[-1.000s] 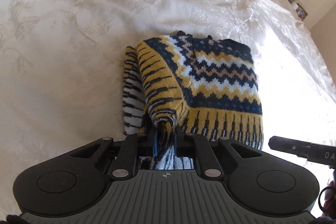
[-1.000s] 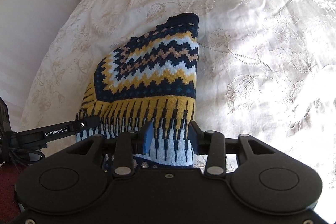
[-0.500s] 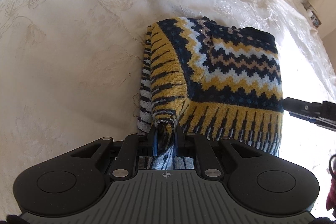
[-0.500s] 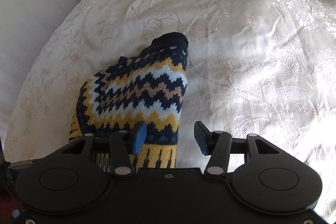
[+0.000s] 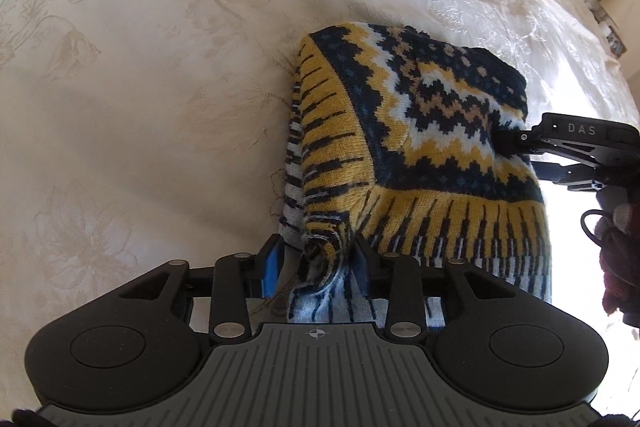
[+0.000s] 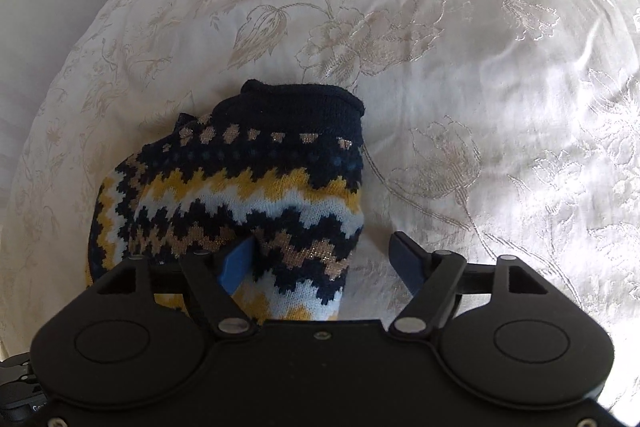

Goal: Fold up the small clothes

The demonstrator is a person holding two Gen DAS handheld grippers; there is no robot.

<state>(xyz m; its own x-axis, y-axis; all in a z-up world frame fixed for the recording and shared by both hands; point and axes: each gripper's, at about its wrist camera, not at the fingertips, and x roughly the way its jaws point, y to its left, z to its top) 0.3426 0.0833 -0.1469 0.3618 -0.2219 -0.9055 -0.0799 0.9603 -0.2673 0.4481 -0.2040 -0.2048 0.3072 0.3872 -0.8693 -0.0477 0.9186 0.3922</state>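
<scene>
Lying folded near the middle of the bed (image 5: 140, 107), the patterned sweater (image 5: 420, 147) looks finished: the left hand-held gripper (image 5: 316, 265) stands parted around its bunched hem corner, the right hand-held gripper (image 6: 324, 263) spread wide above it, holding nothing, likely releasing.

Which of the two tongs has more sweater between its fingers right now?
The left tongs: open, but a bunched corner of the sweater lies between them. The right tongs are spread wide, with only the sweater's edge inside.
</scene>
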